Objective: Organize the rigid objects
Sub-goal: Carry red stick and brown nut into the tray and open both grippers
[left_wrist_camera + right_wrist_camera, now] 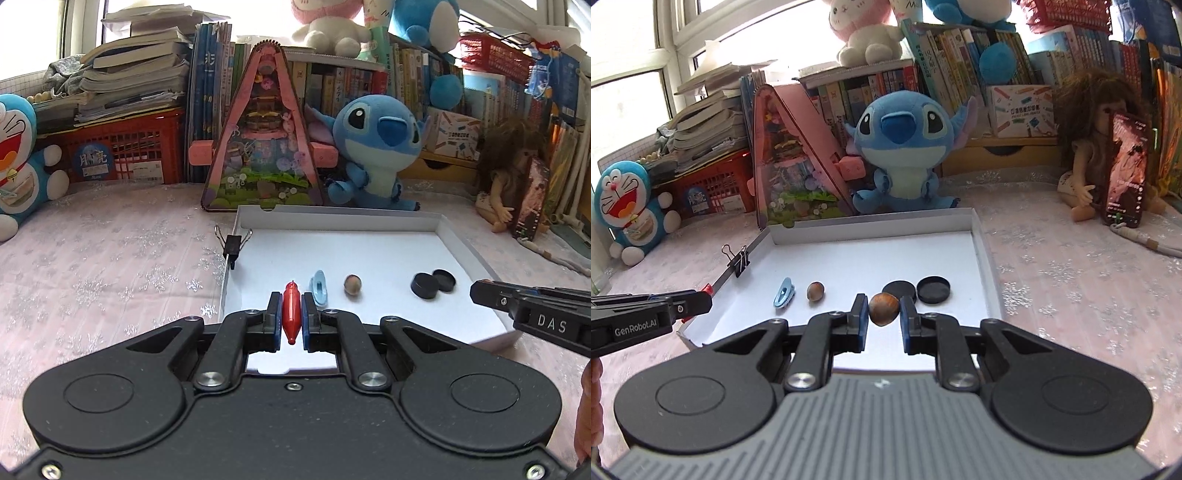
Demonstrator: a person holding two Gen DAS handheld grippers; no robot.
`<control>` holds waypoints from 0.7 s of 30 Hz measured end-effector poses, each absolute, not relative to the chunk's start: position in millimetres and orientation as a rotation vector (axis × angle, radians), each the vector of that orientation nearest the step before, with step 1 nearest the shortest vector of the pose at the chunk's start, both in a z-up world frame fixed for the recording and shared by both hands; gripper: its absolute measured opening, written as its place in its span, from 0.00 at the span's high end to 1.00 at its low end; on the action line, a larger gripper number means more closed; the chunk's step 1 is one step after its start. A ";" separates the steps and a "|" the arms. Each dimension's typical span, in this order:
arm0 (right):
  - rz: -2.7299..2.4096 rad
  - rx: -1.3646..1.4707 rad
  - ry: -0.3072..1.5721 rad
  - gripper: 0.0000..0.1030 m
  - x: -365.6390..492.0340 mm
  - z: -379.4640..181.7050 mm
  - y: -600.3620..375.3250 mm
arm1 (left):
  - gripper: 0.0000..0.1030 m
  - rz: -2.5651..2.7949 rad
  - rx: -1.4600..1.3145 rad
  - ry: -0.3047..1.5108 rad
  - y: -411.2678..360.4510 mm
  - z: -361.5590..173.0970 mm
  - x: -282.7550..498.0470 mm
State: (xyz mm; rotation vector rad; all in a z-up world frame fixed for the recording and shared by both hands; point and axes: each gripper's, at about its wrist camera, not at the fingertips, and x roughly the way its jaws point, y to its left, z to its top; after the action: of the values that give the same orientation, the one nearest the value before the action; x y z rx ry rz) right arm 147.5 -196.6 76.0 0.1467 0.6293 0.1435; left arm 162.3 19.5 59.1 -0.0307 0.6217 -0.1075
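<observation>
- Your left gripper pinches a red spindle-shaped piece between its blue pads, which press on both flanks; the piece runs lengthwise along the fingers, pointed tip towards the camera, over the near left part of the white tray.
- Your right gripper clamps a brown hazelnut at the fingertips, held over the near middle of the white tray, just in front of the black pieces.
- Seen from the left wrist, your right gripper comes in over the tray's near right corner; from the right wrist, your left gripper sits at the tray's near left edge.
- The white tray is a shallow open box with low walls, lying on a pale snowflake-patterned cloth.
- Lying in the tray you have four loose things: one light-blue clip towards the left, one second hazelnut just right of it, and two round black caps side by side towards the right, touching each other.
- One black binder clip grips the tray's left wall, its wire handles standing up.
- That gives you two hazelnuts in all, one held and one lying.
- Behind the tray's far wall stand one blue plush toy and one pink triangular box.
</observation>
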 end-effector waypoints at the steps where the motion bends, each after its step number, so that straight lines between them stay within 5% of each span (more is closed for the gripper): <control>1: 0.146 0.147 0.634 0.79 150.9 74.7 -195.5 | 0.91 -0.104 -0.028 0.625 19.0 58.6 166.0; 21: 0.144 0.161 0.717 0.79 214.6 54.1 -174.8 | 0.91 -0.035 -0.028 0.721 8.1 29.7 230.7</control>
State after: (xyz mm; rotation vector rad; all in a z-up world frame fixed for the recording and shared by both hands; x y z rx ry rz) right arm 214.6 -174.8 54.1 0.1615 0.7172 0.1435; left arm 230.7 8.1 29.7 -0.0279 0.7215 -0.0349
